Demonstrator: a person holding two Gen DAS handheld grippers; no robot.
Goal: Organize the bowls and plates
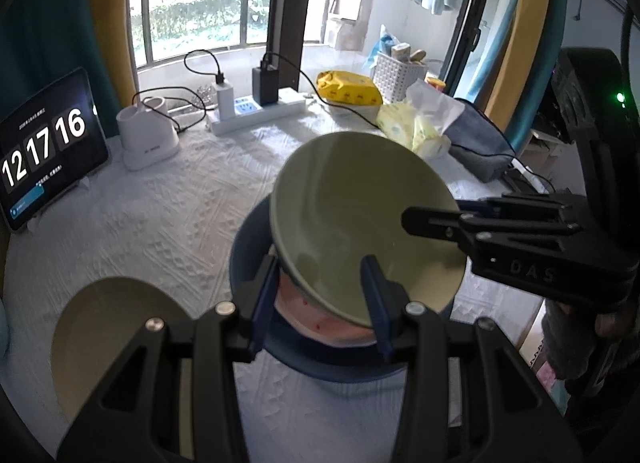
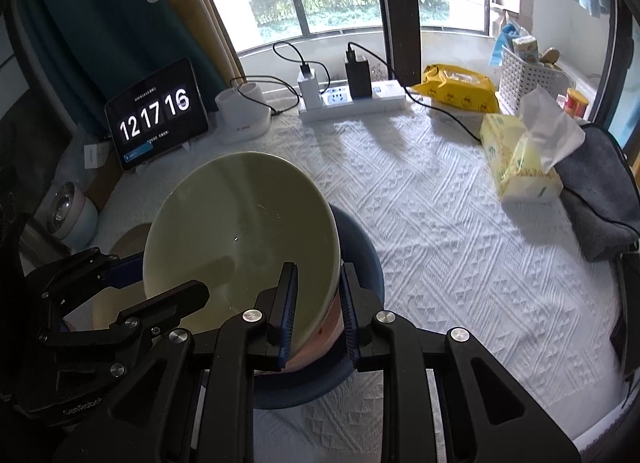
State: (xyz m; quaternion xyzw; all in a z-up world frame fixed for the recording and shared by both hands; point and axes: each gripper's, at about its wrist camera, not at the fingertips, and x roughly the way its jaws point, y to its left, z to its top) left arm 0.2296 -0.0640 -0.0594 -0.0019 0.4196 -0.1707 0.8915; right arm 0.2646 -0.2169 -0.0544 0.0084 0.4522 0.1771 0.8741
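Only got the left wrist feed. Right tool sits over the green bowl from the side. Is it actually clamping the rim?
Observer: Looks like it. In the right wrist view, the right tool has one pad inside and one outside the rim of the green bowl, both pressed close.
Operator: Anything near the table's left edge, past the tablet?
Observer: Yes. A round pale gadget with a shiny top stands below the tablet, left of the beige plate.

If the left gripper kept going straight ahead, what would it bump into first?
Probably the green bowl: its rim already sits between the left gripper fingers, tilted over the blue plate. Depth is unclear, though.
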